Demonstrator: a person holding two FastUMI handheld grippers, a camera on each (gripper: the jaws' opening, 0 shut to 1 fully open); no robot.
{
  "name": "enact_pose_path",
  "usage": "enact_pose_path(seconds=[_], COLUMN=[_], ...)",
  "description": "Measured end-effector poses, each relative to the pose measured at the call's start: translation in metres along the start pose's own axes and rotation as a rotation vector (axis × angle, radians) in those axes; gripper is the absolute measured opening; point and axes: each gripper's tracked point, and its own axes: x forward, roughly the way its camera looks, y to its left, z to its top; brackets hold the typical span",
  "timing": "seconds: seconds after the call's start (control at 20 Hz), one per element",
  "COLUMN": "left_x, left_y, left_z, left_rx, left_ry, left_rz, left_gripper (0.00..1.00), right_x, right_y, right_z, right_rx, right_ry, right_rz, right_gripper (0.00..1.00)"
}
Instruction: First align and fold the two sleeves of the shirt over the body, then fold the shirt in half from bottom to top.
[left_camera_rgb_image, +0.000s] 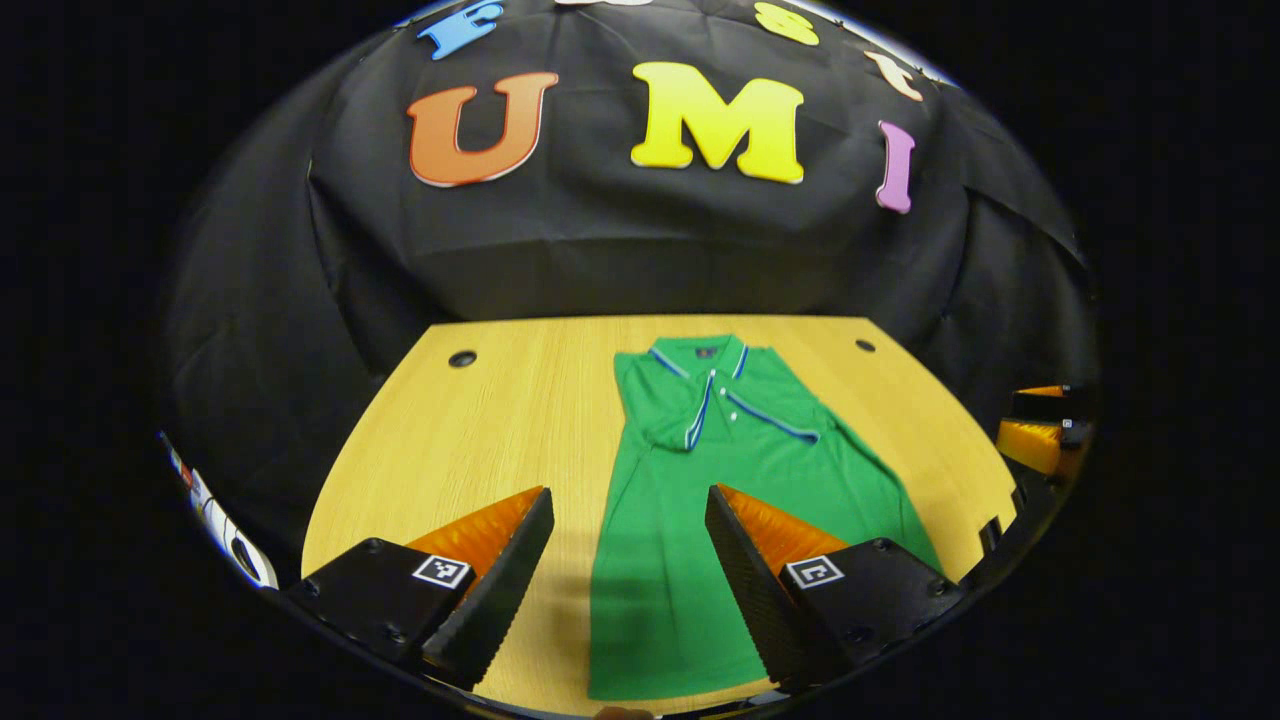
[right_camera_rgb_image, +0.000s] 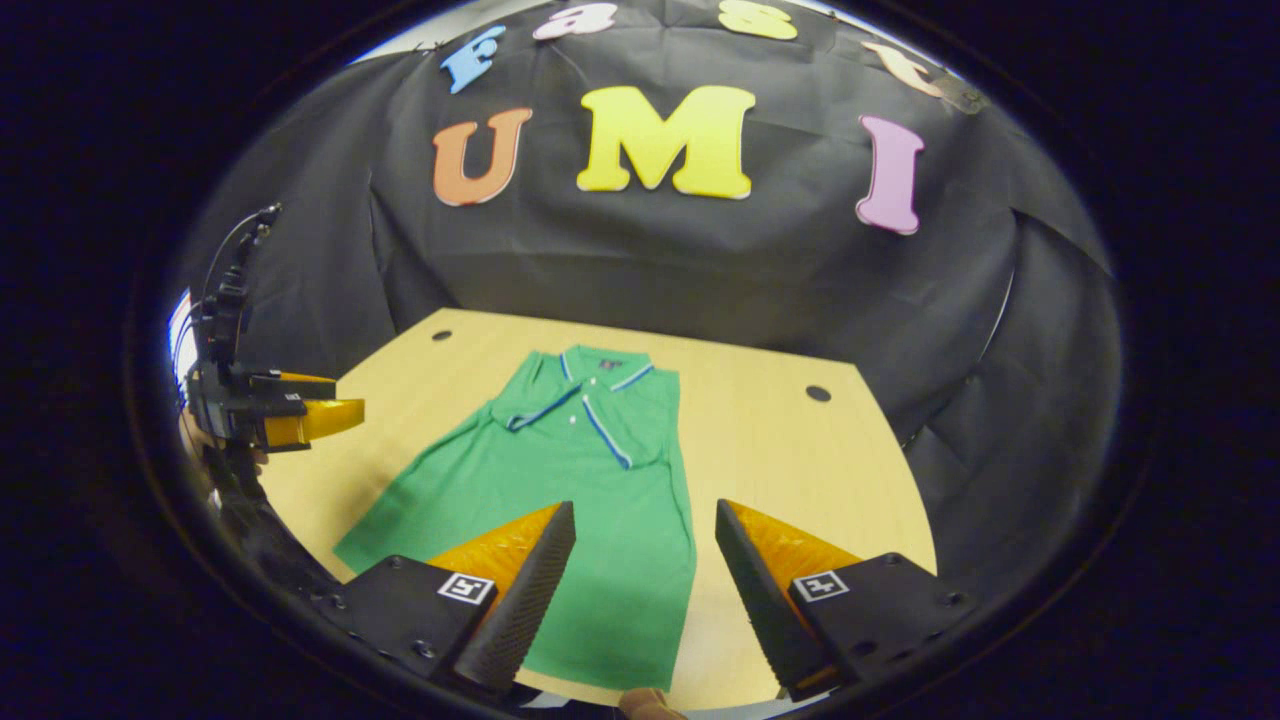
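Both tongs, your left gripper (left_camera_rgb_image: 628, 520) and right gripper (right_camera_rgb_image: 645, 535), gape wide, empty, above the hem. Green polo shirt (left_camera_rgb_image: 700, 480), blue-piped collar, flat on light wooden table (left_camera_rgb_image: 480, 430), sleeves apparently folded. Next: pinch both hem corners, carry collarward.

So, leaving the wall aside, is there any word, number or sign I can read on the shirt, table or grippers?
Shirt: collar tag, too small to read.
Left gripper: square code marks, no words.
Right gripper: same kind of marks, no words.
Table: no text.
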Motion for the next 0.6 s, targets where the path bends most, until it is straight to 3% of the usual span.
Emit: enact_pose_path(seconds=[0.35,0.6], left_x=[0.0,-0.006], left_y=[0.007,-0.013], left_z=[-0.126,-0.165], left_rx=[-0.052,-0.127], left_ry=[0.317,0.516], left_rz=[-0.004,-0.017], left_gripper=[0.99,0.99], right_x=[0.014,0.017], right_y=[-0.009,-0.016], right_z=[-0.108,-0.153], right_rx=[-0.019,0.009], right_ry=[0.273,0.421], right_rz=[0.021,-0.012], right_gripper=[0.93,0.93])
